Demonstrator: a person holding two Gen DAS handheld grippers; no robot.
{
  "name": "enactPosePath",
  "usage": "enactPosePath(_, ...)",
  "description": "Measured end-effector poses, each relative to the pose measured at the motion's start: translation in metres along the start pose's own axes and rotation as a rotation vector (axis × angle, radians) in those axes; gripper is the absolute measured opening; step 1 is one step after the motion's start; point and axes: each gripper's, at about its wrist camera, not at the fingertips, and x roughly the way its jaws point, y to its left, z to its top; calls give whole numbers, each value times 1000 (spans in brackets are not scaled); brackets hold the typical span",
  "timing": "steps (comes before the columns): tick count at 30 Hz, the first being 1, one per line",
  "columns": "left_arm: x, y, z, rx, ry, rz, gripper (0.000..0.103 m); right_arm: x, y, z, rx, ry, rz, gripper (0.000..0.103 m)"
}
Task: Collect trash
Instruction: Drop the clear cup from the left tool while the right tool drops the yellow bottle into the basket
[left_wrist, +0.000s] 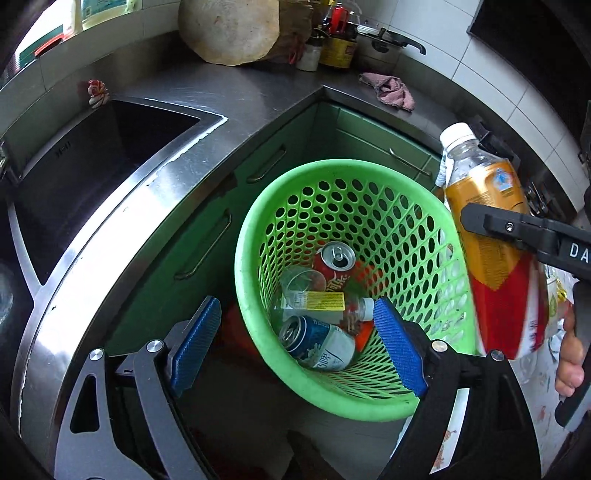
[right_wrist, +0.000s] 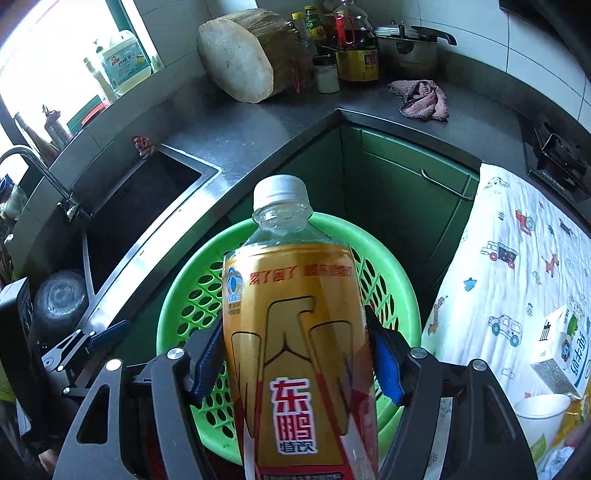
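A green perforated basket (left_wrist: 369, 391) stands on the floor by the green cabinets and holds a red can (left_wrist: 332, 266), a clear bottle (left_wrist: 321, 302) and a blue-white can (left_wrist: 317, 341). My left gripper (left_wrist: 297, 345) is open and empty, just above the basket's near rim. My right gripper (right_wrist: 299, 356) is shut on a yellow-and-red drink bottle (right_wrist: 295, 332) with a white cap, held over the basket (right_wrist: 184, 295). The bottle (left_wrist: 487, 236) and the right gripper's black finger (left_wrist: 532, 236) also show at the right of the left wrist view.
A steel counter (left_wrist: 240, 99) with a sink (left_wrist: 85, 177) runs on the left. At the back stand a wooden chopping block (right_wrist: 251, 55), sauce bottles (right_wrist: 354, 44), a pot (right_wrist: 410, 44) and a pink rag (right_wrist: 424, 99). A patterned cloth (right_wrist: 509, 266), a carton (right_wrist: 561, 350) and a paper cup (right_wrist: 543, 417) are on the right.
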Motion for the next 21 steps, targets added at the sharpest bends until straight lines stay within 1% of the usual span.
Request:
enactPosePath(2, -1, 2, -1, -5, 0, -5, 84, -1, 0, 1, 11, -9, 5, 74)
enactPosePath(8, -8, -5, -3, 12, -13, -9, 84, -18, -5, -11, 11, -26, 20, 74)
enactPosePath(12, -14, -16, -5, 30, -21, -31, 84, -39, -11, -32, 8, -45, 19, 75)
enactPosePath(16, -20, -32, -7, 51, -27, -52, 85, -64, -20, -59, -16, -59, -30, 77)
enactPosePath(21, -28, -59, -13, 101, -32, -75, 87, -96, -45, -89, -15, -76, -71, 79)
